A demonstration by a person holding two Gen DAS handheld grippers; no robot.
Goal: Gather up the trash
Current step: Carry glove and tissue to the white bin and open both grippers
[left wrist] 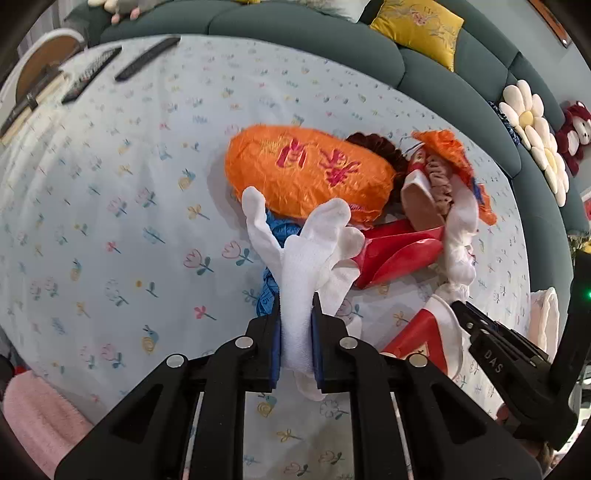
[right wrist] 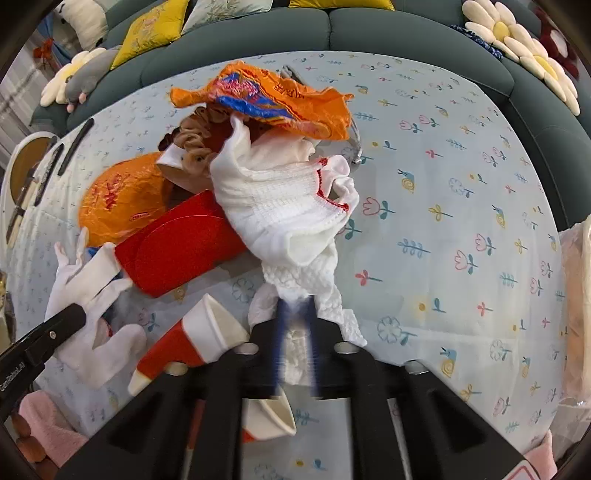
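Left gripper (left wrist: 296, 332) is clamped down on a white glove (left wrist: 303, 258), with the cloth bunched tight between the blue pads (left wrist: 275, 347) and the glove's fingers fanning out ahead of it. Right gripper (right wrist: 295, 332) is pinched nearly closed on a crumpled white paper towel (right wrist: 295, 291); its pads are blurred, but the paper sits right between them.

Everything lies in one heap on the bench (left wrist: 110, 221), which has a pale blue cloth printed with little flowers. Counting outward from the grippers:

- 2 white gloves: the one the left gripper has, and a second glove with red trim (right wrist: 280, 199) draped just past the paper towel.
- 2 red and white paper cups: one cup (right wrist: 192, 343) lying on its side between the grippers, and another cup (right wrist: 269, 413) right under the right gripper.
- 1 red envelope (right wrist: 177, 243), flap open, touching the gloves.
- 2 orange wrappers: a puffy full one (left wrist: 306, 170) with red characters, and a torn flat one (right wrist: 266, 99) on top of the pile.
- 1 brown scrunchie (right wrist: 195, 140) tucked under the torn wrapper.
- Something blue (left wrist: 280, 225) peeking out under the held glove; can't tell what it is.

Farther back there are 2 dark remotes (left wrist: 147, 59) at the bench's edge and a dark green sofa (left wrist: 295, 26) with cushions.
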